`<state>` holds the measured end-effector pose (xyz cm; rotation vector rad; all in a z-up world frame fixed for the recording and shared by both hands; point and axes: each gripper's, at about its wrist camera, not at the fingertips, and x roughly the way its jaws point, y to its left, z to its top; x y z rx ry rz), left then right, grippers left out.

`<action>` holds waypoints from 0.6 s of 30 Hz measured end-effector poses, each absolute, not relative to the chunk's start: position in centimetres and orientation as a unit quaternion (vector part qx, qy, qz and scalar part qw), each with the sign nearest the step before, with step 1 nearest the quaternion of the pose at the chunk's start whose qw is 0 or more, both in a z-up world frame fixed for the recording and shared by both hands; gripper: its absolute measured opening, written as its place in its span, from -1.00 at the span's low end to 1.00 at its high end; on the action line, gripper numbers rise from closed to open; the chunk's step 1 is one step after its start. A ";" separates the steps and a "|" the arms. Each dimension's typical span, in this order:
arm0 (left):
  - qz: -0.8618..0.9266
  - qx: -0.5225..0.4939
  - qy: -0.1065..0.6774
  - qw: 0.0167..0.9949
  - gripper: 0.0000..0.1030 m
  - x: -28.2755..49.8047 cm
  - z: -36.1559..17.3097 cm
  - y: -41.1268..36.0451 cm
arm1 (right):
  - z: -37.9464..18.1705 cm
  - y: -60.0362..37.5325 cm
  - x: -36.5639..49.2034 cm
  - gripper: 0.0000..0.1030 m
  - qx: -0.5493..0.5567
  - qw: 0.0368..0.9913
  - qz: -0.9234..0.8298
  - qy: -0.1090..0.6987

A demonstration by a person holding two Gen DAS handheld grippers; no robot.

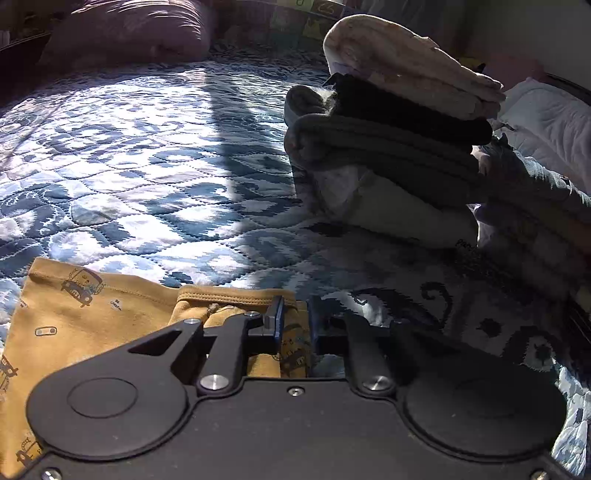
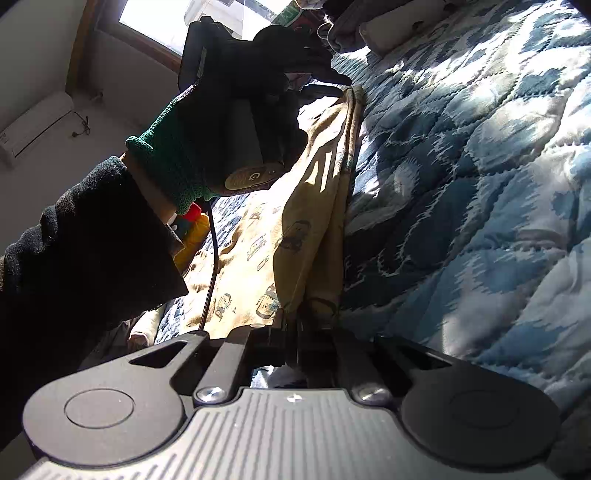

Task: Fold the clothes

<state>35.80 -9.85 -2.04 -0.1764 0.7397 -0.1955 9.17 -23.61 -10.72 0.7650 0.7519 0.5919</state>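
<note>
A mustard-yellow garment (image 1: 85, 314) printed with small cars lies on the blue patterned quilt (image 1: 140, 147). My left gripper (image 1: 295, 325) is shut on the garment's ribbed hem, with yellow cloth pinched between the blue-padded fingers. In the right wrist view the same yellow garment (image 2: 295, 229) hangs stretched in folds from one gripper to the other. My right gripper (image 2: 291, 325) is shut on its near edge. At the cloth's far end is the other gripper, held by a gloved hand (image 2: 177, 155) with a green cuff and a dark sleeve.
A stack of folded clothes (image 1: 391, 122), cream on top of black and grey, stands on the quilt at the right. A purple pillow (image 1: 125, 33) lies at the bed's far end. A window (image 2: 184, 14) and a wall air conditioner (image 2: 33, 125) show behind the hand.
</note>
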 end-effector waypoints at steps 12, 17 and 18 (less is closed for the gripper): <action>-0.128 -0.029 0.332 0.934 -0.77 28.4 -0.3 -5.0 | -10.4 -23.8 8.6 -0.87 0.355 0.825 0.268 0.349; -0.145 -0.035 0.335 0.930 -0.77 23.2 -1.6 -3.8 | -10.1 -24.2 7.6 -0.84 0.348 0.832 0.259 0.346; -0.149 -0.032 0.333 0.930 -0.77 22.0 -1.8 -3.8 | -10.0 -24.3 7.3 -0.83 0.347 0.833 0.258 0.346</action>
